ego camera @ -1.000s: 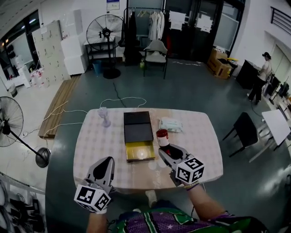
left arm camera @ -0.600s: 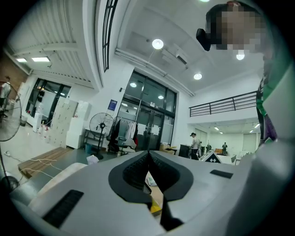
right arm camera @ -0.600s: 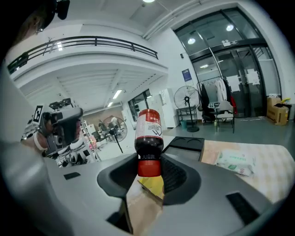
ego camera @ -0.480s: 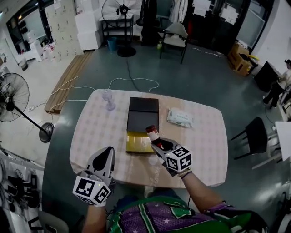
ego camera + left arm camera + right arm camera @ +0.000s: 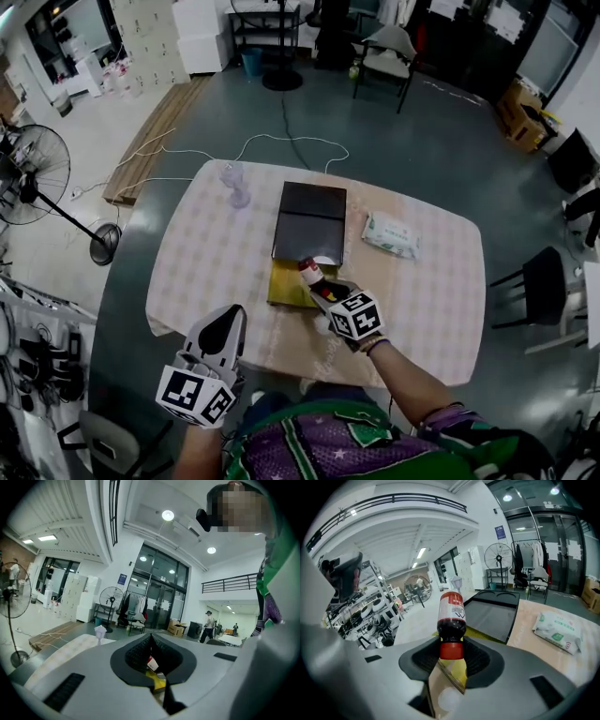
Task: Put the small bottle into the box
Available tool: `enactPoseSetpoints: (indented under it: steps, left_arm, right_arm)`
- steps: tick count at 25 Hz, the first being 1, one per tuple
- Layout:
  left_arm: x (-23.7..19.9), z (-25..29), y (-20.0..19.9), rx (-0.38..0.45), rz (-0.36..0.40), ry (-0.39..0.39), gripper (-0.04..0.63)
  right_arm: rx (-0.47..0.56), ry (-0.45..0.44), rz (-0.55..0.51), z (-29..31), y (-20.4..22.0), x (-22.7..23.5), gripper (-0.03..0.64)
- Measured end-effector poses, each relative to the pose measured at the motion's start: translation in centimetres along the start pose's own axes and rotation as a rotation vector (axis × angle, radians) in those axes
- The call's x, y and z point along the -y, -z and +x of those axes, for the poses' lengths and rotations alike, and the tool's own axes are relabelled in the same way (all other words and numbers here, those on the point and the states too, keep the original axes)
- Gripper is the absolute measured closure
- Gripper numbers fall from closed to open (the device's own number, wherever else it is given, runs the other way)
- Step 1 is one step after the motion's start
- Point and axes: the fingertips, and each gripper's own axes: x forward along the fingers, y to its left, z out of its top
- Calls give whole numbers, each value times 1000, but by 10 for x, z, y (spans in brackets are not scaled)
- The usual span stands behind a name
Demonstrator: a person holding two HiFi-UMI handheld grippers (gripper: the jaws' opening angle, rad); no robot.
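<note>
Right gripper [image 5: 451, 651] clamps the red cap of the small dark red-labelled bottle [image 5: 451, 613]. The bottle's long axis follows the jaws, with its base pointing outward over the yellow-lined black box [image 5: 286, 292]. Left gripper [image 5: 151, 638] is closed and empty.

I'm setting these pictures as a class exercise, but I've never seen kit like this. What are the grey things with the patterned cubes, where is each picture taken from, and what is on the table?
There is no robot here. A person holds a grasping tool in each hand, and the patterned cubes are part of those tools. The wide picture comes from a camera on the person's head, looking down. The other two come from cameras riding on each tool, looking along its jaws.

On the table lie a black box with its yellow inside showing, a pack of wipes and a small clear object I cannot identify.

The right tool grips the small bottle by its red-capped end, over the box's yellow part as seen from the head. The left tool is closed and empty, near the table's front edge.
</note>
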Motion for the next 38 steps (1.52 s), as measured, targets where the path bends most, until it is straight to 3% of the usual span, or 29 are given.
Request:
enactPoseSetpoints:
  steps: [12, 23, 32, 38]
  left_arm:
    - [-33, -16, 4, -6, -27, -87, 572]
    - [-46, -10, 5, -17, -41, -97, 572]
    - [-55, -13, 7, -10, -52, -114, 572]
    - [-55, -24, 6, -1, -58, -106, 572]
  right_arm:
    - [-214, -7, -131, 64, 30, 4, 462]
    - [-396, -4, -226, 91, 46, 4, 460]
    - [-486, -5, -301, 98, 52, 2, 457]
    - [-475, 16, -310, 96, 52, 3, 449]
